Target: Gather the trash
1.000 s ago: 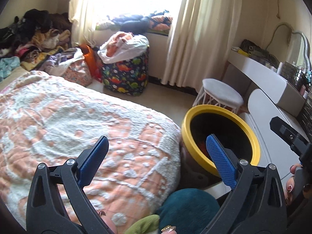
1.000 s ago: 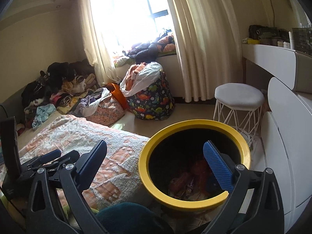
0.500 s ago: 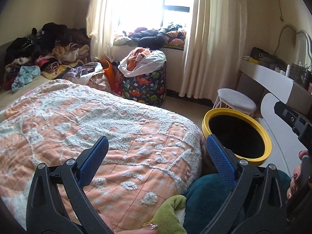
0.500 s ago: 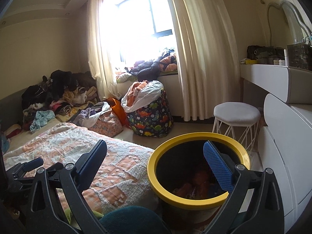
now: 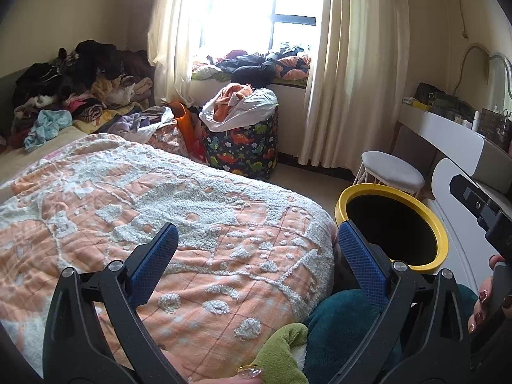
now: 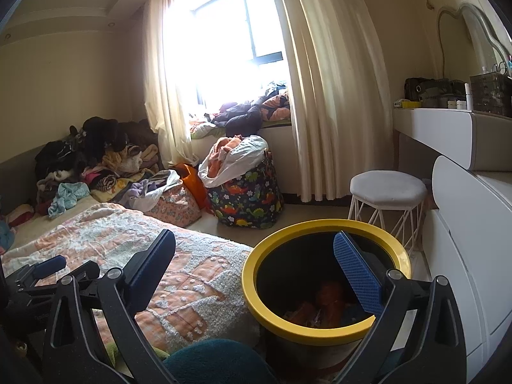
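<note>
Left wrist view. The left gripper [image 5: 256, 256] was spread wide with nothing between its blue pads [image 5: 153, 260], held above the foot end of the bed [image 5: 160, 211], which was covered by an orange-and-white quilt. The yellow-rimmed trash bin [image 5: 440, 240] stood on the floor just beside the bed's right edge; its interior appeared black here, so its contents could not be made out. At the right edge of the view, the right gripper [image 5: 480, 206] showed only as a black body held by a hand [image 5: 489, 300] with dark nails. A white stool [image 5: 392, 169] stood behind the bin, and a dinosaur-print laundry basket [image 5: 243, 147] stood below the window.

Right wrist view. The right gripper [image 6: 252, 267] was likewise spread wide and carried nothing, positioned over the near side of the trash bin [image 6: 252, 288]. Orange and reddish trash [image 6: 320, 300] lay at the bottom of the bin, though the pieces were too dim to identify. The bin touched or nearly touched the bed's corner [image 6: 224, 256]. The left gripper [image 6: 48, 268] lay at the left edge of the view, above the quilt. A white dresser [image 6: 464, 224] flanked the bin on the right, with the stool [image 6: 387, 188] behind it.
</note>
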A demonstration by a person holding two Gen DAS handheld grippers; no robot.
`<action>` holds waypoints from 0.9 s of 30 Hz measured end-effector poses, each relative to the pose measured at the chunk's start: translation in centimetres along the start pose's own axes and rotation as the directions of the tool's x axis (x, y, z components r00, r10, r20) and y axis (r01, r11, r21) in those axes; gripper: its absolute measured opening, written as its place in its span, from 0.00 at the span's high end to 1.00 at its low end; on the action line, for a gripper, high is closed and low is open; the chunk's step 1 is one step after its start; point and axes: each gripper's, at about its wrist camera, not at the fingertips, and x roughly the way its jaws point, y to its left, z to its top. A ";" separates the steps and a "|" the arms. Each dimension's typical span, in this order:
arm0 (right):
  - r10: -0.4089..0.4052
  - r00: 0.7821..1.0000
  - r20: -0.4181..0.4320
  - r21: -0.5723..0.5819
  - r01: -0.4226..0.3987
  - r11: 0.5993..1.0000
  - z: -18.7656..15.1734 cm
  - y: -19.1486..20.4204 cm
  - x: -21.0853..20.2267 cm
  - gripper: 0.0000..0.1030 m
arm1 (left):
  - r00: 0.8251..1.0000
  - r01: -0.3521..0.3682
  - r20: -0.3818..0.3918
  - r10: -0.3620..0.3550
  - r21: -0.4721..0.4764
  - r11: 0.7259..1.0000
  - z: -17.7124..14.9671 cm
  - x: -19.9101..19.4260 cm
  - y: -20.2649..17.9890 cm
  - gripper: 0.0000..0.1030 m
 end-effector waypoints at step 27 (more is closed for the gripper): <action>-0.005 1.000 0.006 0.005 0.005 1.000 -0.1 0.3 -0.2 0.06 | 1.000 -0.007 0.010 0.007 0.004 1.000 0.2 -0.3 0.0 0.11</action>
